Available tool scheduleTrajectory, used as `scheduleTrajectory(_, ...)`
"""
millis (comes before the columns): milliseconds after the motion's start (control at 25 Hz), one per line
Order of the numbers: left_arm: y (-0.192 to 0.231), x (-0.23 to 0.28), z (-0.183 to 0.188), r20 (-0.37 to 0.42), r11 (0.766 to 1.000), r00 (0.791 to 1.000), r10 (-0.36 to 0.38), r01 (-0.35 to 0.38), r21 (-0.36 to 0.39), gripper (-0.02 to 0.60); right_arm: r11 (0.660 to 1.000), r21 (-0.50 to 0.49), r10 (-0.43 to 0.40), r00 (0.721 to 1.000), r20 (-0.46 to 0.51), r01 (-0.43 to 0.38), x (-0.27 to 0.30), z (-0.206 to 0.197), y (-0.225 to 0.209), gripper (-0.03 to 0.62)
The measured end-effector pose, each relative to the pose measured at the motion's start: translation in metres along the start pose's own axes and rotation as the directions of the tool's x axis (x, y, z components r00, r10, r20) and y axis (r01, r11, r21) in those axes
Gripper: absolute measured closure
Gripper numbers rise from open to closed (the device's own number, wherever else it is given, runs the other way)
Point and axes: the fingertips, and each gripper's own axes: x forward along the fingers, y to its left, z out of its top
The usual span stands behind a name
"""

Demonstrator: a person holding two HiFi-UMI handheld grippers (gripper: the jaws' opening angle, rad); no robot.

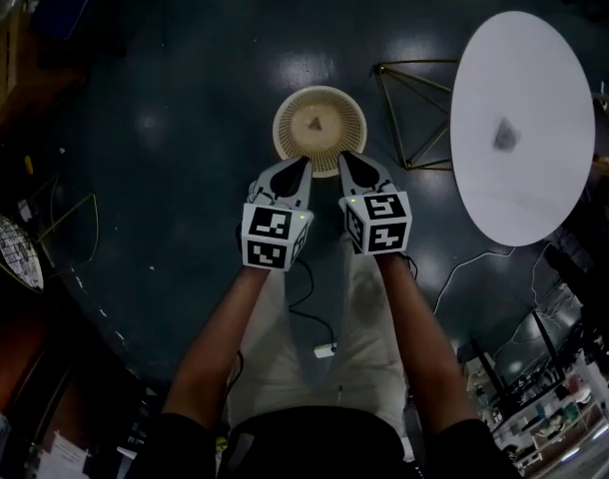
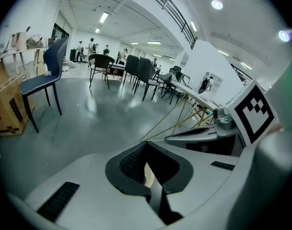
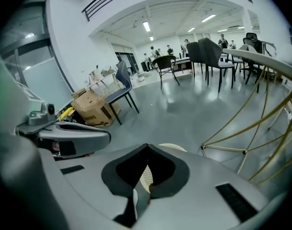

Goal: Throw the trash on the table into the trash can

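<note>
**Above the trash can, both claws clenched on nothing**

Over the floor in front of the person, the left gripper [image 1: 304, 164] and the right gripper [image 1: 344, 160] hang side by side, noses tilted down at the cream mesh trash can [image 1: 285, 128]. Each claw is clenched. In the left gripper view and the right gripper view alike, the two jaws meet at their tips. All that shows through the hollow behind them is the can's perforated wall below, not anything gripped. So both are empty, which fits their place over the can's near rim: this is where a load would be let go, and a small scrap [image 1: 314, 123] lies on the can's bottom.

What is left of the trash sits well apart, to the right: a small dark lump [image 1: 504, 135] near the middle of the round white table [image 1: 544, 58]. It is too small in the head view to say what it is; I take it for a crumpled bit of rubbish. The table stands on a thin gold wire frame [image 1: 404, 108] just beside the can, which keeps the carry short.

Judged from this, the job is part done: one piece binned, one to go. The next move calls for a gripper to swing right, open, and pinch the lump from above. Light as it looks, it could skid on the smooth top.
</note>
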Motion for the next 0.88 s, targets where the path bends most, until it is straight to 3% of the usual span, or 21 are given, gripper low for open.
scheduleTrajectory(520,-0.082,-0.057,0.08,0.057,0.998,0.997,-0.049,0.046,0.047,0.568,1.0,0.027,-0.008,0.998,0.059,0.007,-0.108,0.059,0.005,0.574)
scheduleTrajectory(880,-0.153,-0.083,0.123,0.059,0.986,0.986,-0.154,0.149,0.073,0.568,0.998,0.037,-0.049,0.993,0.111,0.045,-0.184,0.091,-0.01,0.574)
